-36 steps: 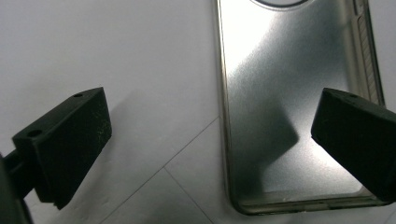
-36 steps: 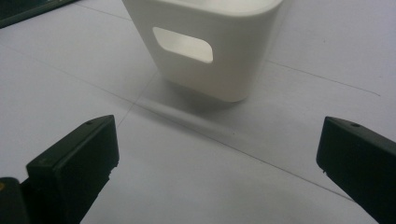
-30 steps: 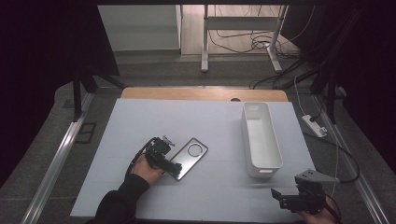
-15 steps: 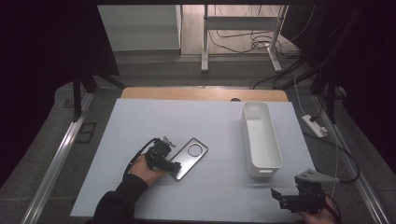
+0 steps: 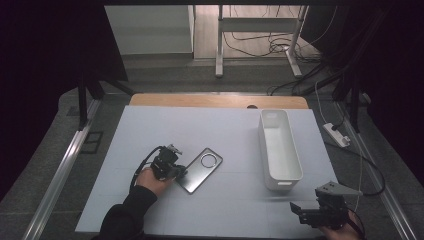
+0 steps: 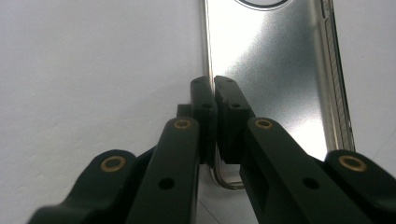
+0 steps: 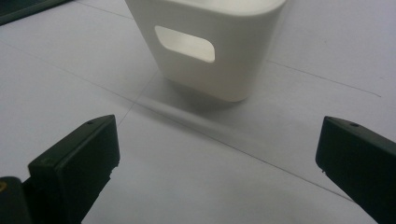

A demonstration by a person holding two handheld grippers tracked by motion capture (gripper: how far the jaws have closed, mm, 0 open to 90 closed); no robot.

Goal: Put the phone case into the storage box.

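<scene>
A silvery phone (image 5: 202, 169) with a round camera ring lies back-up on the white mat, left of centre. My left gripper (image 5: 176, 170) is at its near left end. In the left gripper view the phone's (image 6: 271, 70) long edge runs between the two black jaws, and my left gripper (image 6: 214, 86) has just been closing and is now shut on that edge. My right gripper (image 5: 300, 210) rests near the mat's front right corner. In the right gripper view my right gripper (image 7: 219, 140) stands wide open with nothing between its jaws, facing the end of a white bin (image 7: 210, 46).
The long white bin (image 5: 263, 145) stands empty on the right half of the mat (image 5: 200, 125), its handle slot toward me. A power strip (image 5: 336, 135) and cables lie off the mat to the right. A wooden edge (image 5: 215, 101) borders the far side.
The left gripper's jaws have closed onto the phone's near end. The hand barely shifted. The right gripper and the bin have not moved.
</scene>
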